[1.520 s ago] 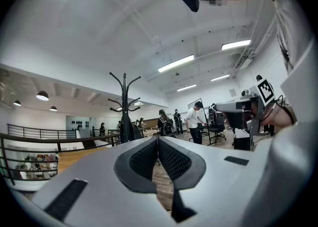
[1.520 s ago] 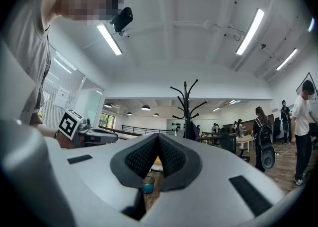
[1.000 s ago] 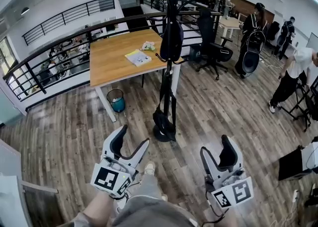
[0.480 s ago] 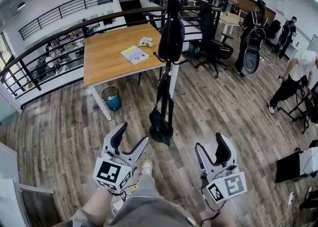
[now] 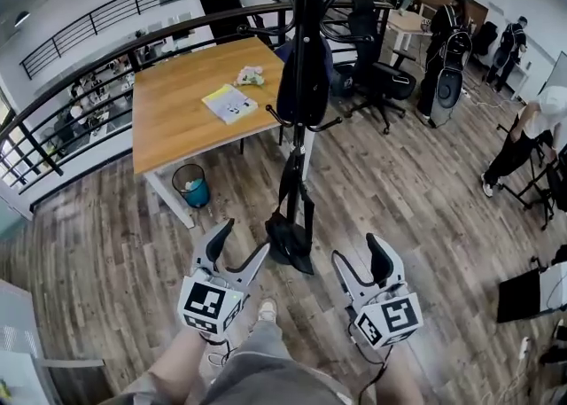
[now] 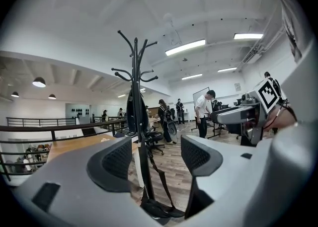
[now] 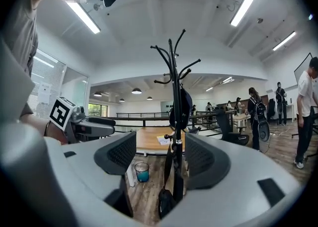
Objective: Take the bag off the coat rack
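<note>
Both grippers are held low at the bottom of the head view, well short of the black coat rack, which stands on the wood-plank floor at about 12 o'clock from them. The left gripper is seen with its jaws spread wide and nothing between them; in its own view only the distant rack pole is framed in the gap. The right gripper is likewise held wide open and empty, with the pole and floor seen through its gap.

A dark bag is hung high on the rack, against the pole and just above the lower hooks. A second, smaller dark bag is hung from a long strap and lies low beside the rack's base. Neither bag is touched by a gripper.

A wooden table is seen at 10 o'clock from the rack, with a booklet lying on it. A blue waste bin is stood on the floor by the table's near edge. A black office chair is placed at 2 o'clock from the rack, and several people are gathered further off at the right
</note>
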`<state>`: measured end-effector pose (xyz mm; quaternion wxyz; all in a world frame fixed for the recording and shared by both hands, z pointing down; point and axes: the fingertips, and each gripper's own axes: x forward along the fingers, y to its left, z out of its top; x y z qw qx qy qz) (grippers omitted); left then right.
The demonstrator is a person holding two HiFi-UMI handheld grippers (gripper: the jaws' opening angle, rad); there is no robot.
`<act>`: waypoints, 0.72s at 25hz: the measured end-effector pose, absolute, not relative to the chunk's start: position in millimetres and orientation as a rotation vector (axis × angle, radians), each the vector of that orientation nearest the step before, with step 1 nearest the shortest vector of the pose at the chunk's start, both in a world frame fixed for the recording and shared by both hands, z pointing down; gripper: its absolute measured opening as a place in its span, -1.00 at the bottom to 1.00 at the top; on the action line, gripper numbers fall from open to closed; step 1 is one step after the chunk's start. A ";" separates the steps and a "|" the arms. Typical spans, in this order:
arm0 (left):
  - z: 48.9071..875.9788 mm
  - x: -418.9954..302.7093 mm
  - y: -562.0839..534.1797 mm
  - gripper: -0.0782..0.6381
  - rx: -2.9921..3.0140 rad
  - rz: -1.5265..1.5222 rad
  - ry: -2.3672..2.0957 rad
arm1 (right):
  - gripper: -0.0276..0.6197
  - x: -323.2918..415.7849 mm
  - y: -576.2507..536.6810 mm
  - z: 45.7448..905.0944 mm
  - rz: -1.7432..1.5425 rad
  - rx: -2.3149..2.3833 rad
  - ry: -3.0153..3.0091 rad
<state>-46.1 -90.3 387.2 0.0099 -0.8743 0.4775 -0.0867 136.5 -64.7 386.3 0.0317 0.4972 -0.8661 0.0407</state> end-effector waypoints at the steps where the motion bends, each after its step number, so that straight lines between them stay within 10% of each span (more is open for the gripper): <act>1: 392.0 -47.3 -101.6 0.11 -2.743 -0.279 1.480 | 0.00 131.9 -76.3 392.2 0.138 1.532 -2.660; 18: 491.6 -33.7 -263.4 0.11 -2.987 -0.418 1.160 | 0.00 85.4 -236.1 498.1 0.323 1.607 -2.476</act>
